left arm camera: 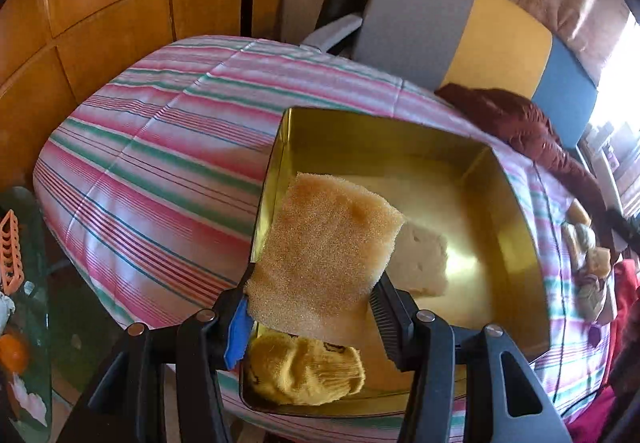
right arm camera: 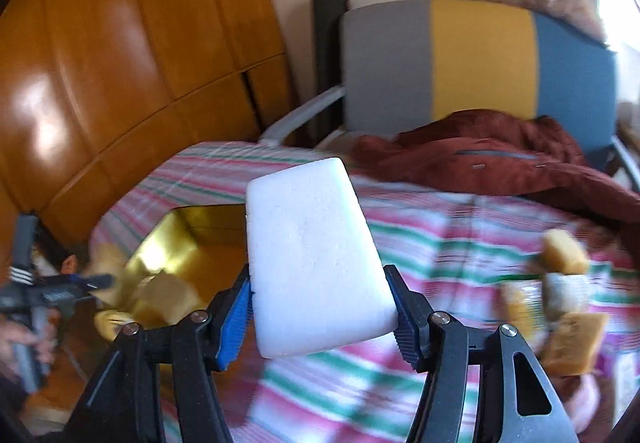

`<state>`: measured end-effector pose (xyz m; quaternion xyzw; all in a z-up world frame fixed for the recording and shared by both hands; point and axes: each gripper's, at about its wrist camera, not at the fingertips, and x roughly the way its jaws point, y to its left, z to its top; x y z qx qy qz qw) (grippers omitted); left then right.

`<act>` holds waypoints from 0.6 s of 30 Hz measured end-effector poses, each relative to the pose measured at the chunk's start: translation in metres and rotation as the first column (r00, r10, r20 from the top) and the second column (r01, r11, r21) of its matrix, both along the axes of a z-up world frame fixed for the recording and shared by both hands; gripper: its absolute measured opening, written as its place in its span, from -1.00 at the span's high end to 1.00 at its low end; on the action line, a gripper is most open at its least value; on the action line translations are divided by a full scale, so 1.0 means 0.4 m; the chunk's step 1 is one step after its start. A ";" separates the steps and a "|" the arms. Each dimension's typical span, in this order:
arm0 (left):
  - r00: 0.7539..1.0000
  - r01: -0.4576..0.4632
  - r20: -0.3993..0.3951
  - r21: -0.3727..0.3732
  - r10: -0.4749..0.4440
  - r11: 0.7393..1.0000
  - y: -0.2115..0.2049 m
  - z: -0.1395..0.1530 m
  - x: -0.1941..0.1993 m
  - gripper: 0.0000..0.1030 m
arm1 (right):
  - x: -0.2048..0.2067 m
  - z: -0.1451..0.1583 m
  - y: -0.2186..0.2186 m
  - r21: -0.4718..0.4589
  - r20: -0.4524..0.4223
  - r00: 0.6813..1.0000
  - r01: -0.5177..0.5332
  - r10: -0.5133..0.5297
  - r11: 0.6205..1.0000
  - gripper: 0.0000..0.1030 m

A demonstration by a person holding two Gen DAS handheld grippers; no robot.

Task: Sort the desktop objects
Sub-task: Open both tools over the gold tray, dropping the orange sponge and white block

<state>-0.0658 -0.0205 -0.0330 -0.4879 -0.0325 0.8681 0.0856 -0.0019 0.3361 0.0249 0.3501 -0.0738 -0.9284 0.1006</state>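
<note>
Nearest to you, your left hand-held gripper (left arm camera: 314, 317) is clamped on a tan sponge (left arm camera: 328, 251), which hangs over the near left part of the gold tin (left arm camera: 516, 203). Your right hand-held gripper (right arm camera: 320, 319) is clamped on a white foam block (right arm camera: 316, 263), held up above the striped cloth (right arm camera: 440, 243) that covers the worktop, with the tin off to its left.

Just below the tan sponge, a yellow knitted piece (left arm camera: 308, 371) lies in the near corner of the tin, and a pale sponge (left arm camera: 420, 263) rests on the tin's floor beside it. The rest of the tin's floor is bare.

So the sorting looks partly done: two things are in the tin, and two more are in your grip but not yet let go. The tan sponge seems ready to drop; the white block has still to reach the tin.

Further out on the right side of the cloth, several tan sponge pieces (right arm camera: 576, 339) wait in a loose heap, along with a few small things too blurred to name. These remain to be sorted.

Beyond the worktop, a dark red jacket (right arm camera: 480, 155) lies across a chair (right arm camera: 480, 55) with grey, yellow and blue panels, and wooden cabinets (right arm camera: 120, 63) stand behind.

No brand, label or writing can be read anywhere; the dark marks on the yellow knitted piece are too small to make out.
</note>
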 end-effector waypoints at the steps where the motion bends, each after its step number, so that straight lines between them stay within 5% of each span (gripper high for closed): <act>1: 1.000 0.003 0.000 -0.002 -0.003 1.000 0.000 -0.008 0.000 -0.05 | -0.012 -0.001 -0.039 -0.020 0.013 0.999 -0.031 0.031 0.999 -0.21; 9: 0.999 0.049 -0.005 -0.015 -0.049 0.999 0.005 -0.031 0.020 -0.22 | -0.134 -0.031 -0.263 -0.153 0.131 0.977 -0.147 0.168 0.977 -0.21; 12: 0.999 0.048 -0.015 -0.008 -0.048 0.999 -0.002 -0.025 0.032 -0.40 | -0.202 -0.065 -0.327 -0.209 0.191 0.965 -0.140 0.180 0.968 -0.21; 18: 0.999 0.036 -0.031 0.049 -0.035 0.998 -0.029 -0.018 0.048 -0.37 | -0.311 -0.125 -0.403 -0.320 0.283 0.945 -0.065 0.161 0.945 -0.26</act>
